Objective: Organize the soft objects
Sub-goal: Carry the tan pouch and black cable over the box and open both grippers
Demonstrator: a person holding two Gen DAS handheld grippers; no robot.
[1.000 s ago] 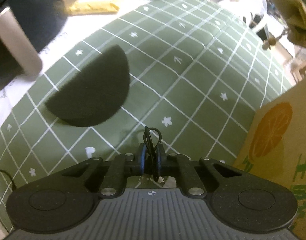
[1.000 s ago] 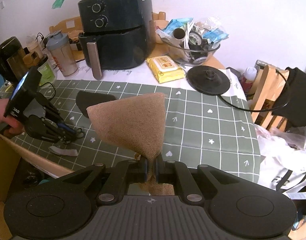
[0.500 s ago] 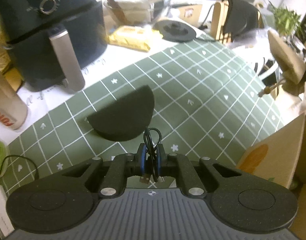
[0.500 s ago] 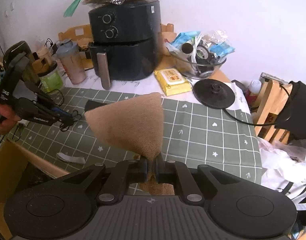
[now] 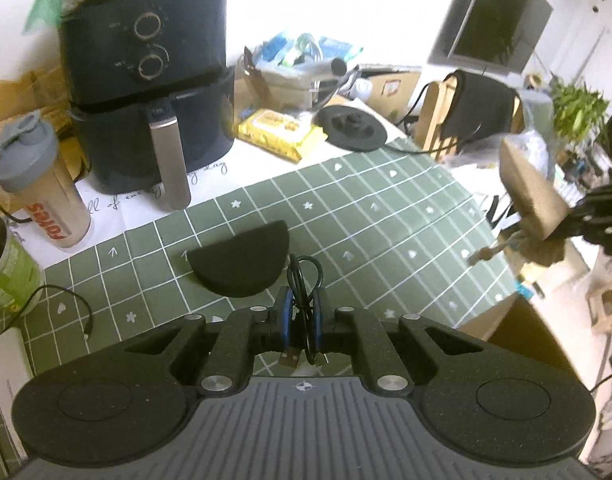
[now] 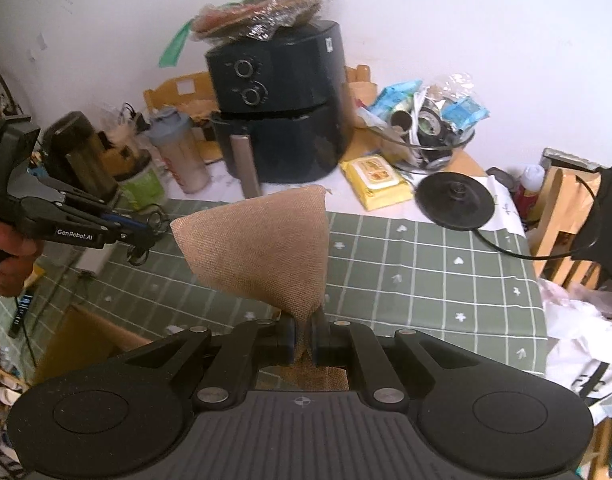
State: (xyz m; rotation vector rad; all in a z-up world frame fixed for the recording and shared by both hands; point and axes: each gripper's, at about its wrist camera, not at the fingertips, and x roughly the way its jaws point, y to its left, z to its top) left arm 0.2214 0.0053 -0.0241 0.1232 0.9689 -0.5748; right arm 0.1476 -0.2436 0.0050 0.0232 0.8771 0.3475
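The green grid-patterned tablecloth (image 5: 386,240) is mostly bare across its middle and right side, running out to a table edge at the lower right, where an open cardboard box (image 5: 518,332) stands just past the cloth. Along the far edge the room is crowded: a black air fryer (image 5: 146,92) with a plastic-wrapped bundle on its top, a shaker bottle (image 5: 42,192) to its left, a yellow wipes packet (image 5: 282,132), a glass bowl (image 6: 426,148) full of packets, and a round black kettle base (image 5: 354,128) whose cord loops off toward a wooden chair (image 6: 562,216). A black half-round foam pad (image 5: 242,260) lies flat on the cloth near the front, clear of everything else. The left gripper (image 5: 304,316) is raised above the cloth and tilted steeply down, its jaws closed on a coiled black USB cable (image 5: 304,280) whose loop sticks up past the blue pads and whose plug hangs beneath them. In the right wrist view a hand (image 6: 6,256) carries it at the left edge, over the box's near side. The right gripper (image 6: 304,336) also points down toward the table, jaws pinched on the corner of a tan burlap cloth (image 6: 262,248), which fans stiffly upward and forward in the air above the green cloth, touching nothing else.
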